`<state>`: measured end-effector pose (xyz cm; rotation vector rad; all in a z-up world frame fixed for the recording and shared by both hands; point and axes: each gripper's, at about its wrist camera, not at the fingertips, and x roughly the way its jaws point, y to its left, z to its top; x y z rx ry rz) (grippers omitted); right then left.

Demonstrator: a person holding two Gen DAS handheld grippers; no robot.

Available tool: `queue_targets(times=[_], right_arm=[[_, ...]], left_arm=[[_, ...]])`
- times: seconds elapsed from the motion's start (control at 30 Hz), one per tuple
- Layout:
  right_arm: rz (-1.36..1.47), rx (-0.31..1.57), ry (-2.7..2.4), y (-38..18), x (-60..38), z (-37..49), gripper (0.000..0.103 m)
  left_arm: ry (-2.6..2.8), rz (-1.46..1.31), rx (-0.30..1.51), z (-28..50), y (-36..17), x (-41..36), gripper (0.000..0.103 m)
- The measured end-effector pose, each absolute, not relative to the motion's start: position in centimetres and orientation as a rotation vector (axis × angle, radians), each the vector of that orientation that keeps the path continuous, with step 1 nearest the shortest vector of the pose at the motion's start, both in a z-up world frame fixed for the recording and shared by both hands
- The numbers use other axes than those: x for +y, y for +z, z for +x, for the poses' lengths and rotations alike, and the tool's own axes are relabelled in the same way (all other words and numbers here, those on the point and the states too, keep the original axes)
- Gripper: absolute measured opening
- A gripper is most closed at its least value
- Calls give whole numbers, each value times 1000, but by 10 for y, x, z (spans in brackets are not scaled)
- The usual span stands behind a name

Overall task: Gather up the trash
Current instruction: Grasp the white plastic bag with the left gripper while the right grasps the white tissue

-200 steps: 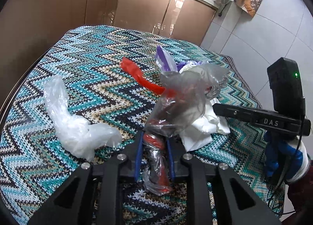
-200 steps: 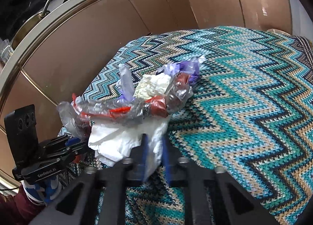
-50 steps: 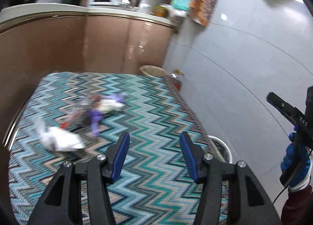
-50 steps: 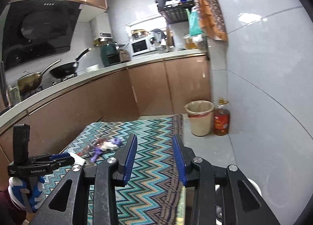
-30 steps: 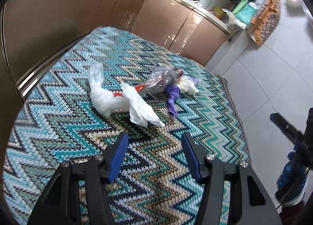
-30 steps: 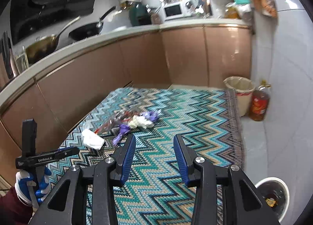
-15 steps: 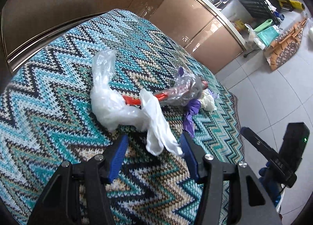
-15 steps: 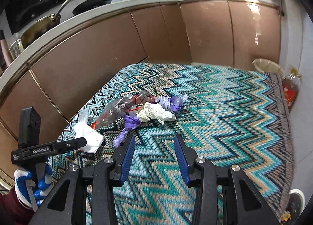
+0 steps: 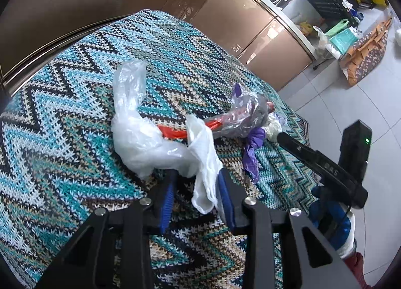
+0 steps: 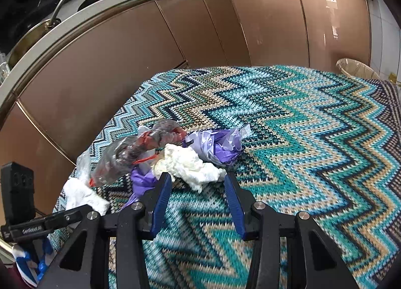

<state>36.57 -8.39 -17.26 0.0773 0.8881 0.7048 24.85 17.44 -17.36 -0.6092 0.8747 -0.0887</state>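
Observation:
A heap of trash lies on the zigzag rug [image 9: 62, 123]. In the left wrist view my left gripper [image 9: 196, 176] is open, its blue pads on either side of a white crumpled tissue [image 9: 204, 161]; a clear plastic bag [image 9: 135, 123] lies just left, a grey bag with red pieces [image 9: 240, 118] and a purple bag [image 9: 253, 148] behind. In the right wrist view my right gripper [image 10: 198, 179] is open just in front of a white paper wad [image 10: 188, 166], with the purple bag [image 10: 220, 146] and grey-red bag [image 10: 132, 153] beyond it.
Brown cabinet fronts [image 10: 175, 38] run along the rug's far side. A lined bin [image 10: 356, 69] stands at the rug's far right corner. Tiled floor [image 9: 351, 103] lies beyond the rug. The other gripper shows at the right of the left view [image 9: 323, 166].
Both grippers came down from high above the rug toward the trash heap. The left now straddles the white tissue; the right sits close before the paper wad. Both stay open.

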Motion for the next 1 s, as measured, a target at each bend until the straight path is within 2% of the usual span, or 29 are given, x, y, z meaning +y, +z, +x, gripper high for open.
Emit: queue_targets(times=[0.13, 0.2, 0.27, 0.57, 1.0], right_arm=[[63, 877, 718, -174, -77, 371, 39], [45, 869, 735, -173, -72, 371, 19], [28, 861, 745, -172, -67, 371, 9], [4, 837, 806, -164, -49, 356, 7], [-4, 762, 767, -137, -76, 325, 3]], left_arm=[[-92, -599, 869, 248, -176, 177, 27], [-96, -599, 867, 246, -178, 178, 22], [-103, -599, 866, 244, -179, 179, 18], [-128, -576, 834, 228, -169, 171, 7], [-146, -544, 793, 209, -148, 168, 5]])
